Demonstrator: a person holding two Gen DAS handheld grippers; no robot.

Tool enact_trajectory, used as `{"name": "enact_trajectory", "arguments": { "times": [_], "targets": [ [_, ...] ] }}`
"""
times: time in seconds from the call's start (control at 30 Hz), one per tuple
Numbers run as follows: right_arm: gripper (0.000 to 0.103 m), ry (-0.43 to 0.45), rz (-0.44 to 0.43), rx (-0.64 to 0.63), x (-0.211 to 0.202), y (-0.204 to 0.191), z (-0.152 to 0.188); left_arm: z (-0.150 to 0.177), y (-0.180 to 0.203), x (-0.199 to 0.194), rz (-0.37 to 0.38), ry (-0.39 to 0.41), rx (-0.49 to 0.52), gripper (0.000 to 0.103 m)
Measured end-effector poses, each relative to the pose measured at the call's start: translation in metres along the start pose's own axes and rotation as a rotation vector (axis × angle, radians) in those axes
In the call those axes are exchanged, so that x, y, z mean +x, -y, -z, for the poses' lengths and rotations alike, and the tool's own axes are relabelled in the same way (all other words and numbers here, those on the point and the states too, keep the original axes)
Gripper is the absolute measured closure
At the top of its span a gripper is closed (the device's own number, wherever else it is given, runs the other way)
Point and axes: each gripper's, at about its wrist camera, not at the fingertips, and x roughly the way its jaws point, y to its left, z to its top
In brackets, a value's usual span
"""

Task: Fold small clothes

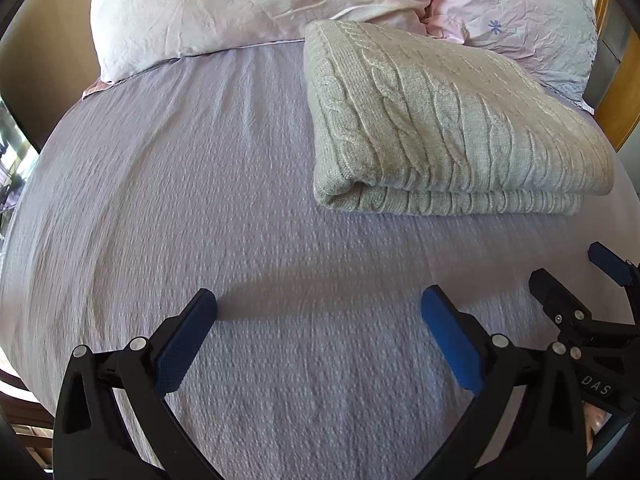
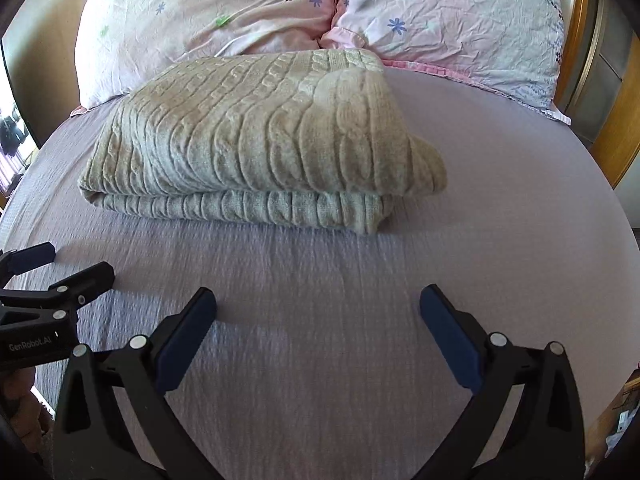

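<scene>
Knitwear lay folded on the bed: a grey cable-knit sweater (image 1: 448, 120) rested on the lilac bedsheet (image 1: 200, 200), doubled over into two layers with the rounded fold showing at its near edge. No basket, box or other holder showed in either view; the sheet alone carried the garment. Its long axis ran left to right across the bed, and the cable ribs ran from near to far over the top layer. In the left wrist view it sat to the far right, its far edge just short of two pink floral pillows (image 1: 240, 0) at the head of the bed; in the right wrist view the same sweater (image 2: 260, 136) sat left of centre, its far edge touching or overlapping the pillows (image 2: 440, 20), though which could not be told. The left gripper (image 1: 318, 306) hung over bare sheet, well apart from the sweater, its blue-padded fingers (image 1: 188, 340) spread wide and grasping nothing. The right gripper (image 2: 318, 306) was likewise spread wide and empty above the sheet (image 2: 500, 200), near the sweater's near edge but clear of it. Each gripper showed only partly at the edge of the other's view. Neckline, sleeves and hem were hidden inside the fold. A wooden bed frame (image 2: 612, 128) was cut off at the right edge.
</scene>
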Motion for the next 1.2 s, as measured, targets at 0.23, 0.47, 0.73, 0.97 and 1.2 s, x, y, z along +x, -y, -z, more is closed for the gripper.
{"name": "enact_trajectory", "arguments": {
  "times": [0.23, 0.47, 0.73, 0.97, 1.2],
  "targets": [
    [0.002, -0.005, 0.002, 0.001, 0.0, -0.0008, -0.0005, -0.0011, 0.0002, 0.0002, 0.001, -0.007, 0.002, 0.001],
    [0.002, -0.005, 0.003, 0.002, -0.0001, -0.0009, -0.0008, -0.003, -0.0004, 0.0005, 0.001, -0.012, 0.002, 0.001],
    [0.002, -0.006, 0.003, 0.003, -0.0002, -0.001, -0.0005, -0.0027, -0.0004, 0.0002, 0.0, -0.012, 0.0, 0.001],
    [0.002, -0.006, 0.003, 0.004, 0.0001, -0.0009, -0.0007, -0.0027, -0.0006, 0.0008, 0.0, -0.014, 0.0, 0.001],
    [0.002, -0.007, 0.004, 0.004, 0.0002, -0.0009, -0.0007, -0.0029, -0.0002, 0.0012, 0.0, -0.014, 0.0, 0.001]
  ]
}}
